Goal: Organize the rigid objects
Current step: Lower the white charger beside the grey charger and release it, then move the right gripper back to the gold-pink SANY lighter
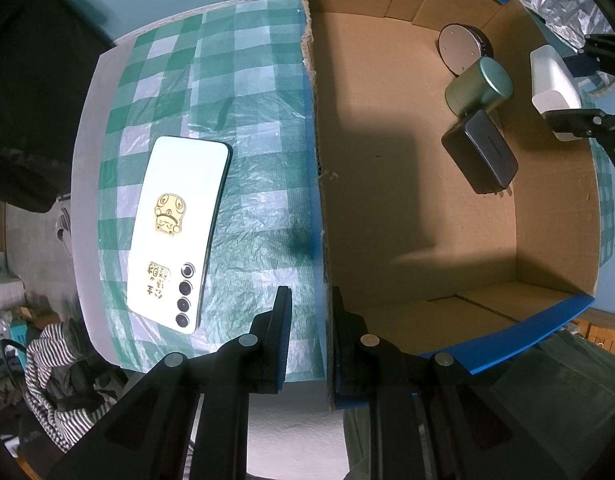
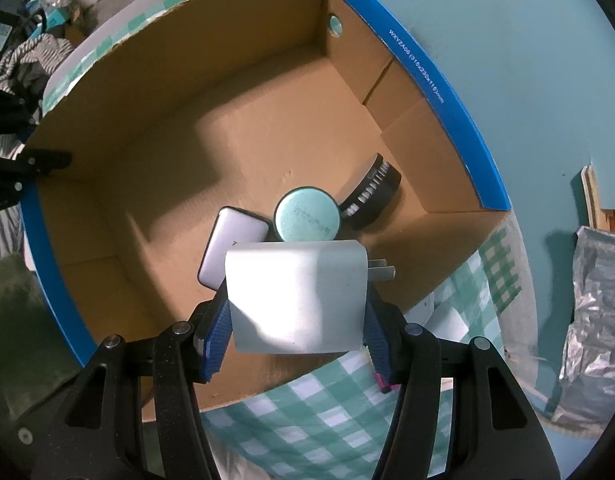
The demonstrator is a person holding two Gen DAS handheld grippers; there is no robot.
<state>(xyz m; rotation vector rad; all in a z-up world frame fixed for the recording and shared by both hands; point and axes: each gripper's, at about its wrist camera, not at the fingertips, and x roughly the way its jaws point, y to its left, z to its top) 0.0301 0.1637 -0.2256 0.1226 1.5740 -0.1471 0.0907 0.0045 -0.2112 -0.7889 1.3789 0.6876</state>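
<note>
1. Right gripper (image 2: 297, 336) clamped on white charger (image 2: 297, 296), low centre of the right wrist view, prongs pointing right, above the cardboard box (image 2: 407, 72).
2. Left gripper (image 1: 309, 332) pinching the box wall, bottom centre of its view.
3. Phone (image 1: 175, 232) lying left of it on checked cloth (image 1: 251, 92).

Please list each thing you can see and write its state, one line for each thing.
Box: open, its wall gripped by the left gripper.
Left gripper: shut on box wall.
Right gripper: shut on white charger.
White charger: held over the box.
Dark charger: in box.
Green can: in box.
Round disc: in box, tilted.
Phone: on tablecloth, face down.
</note>
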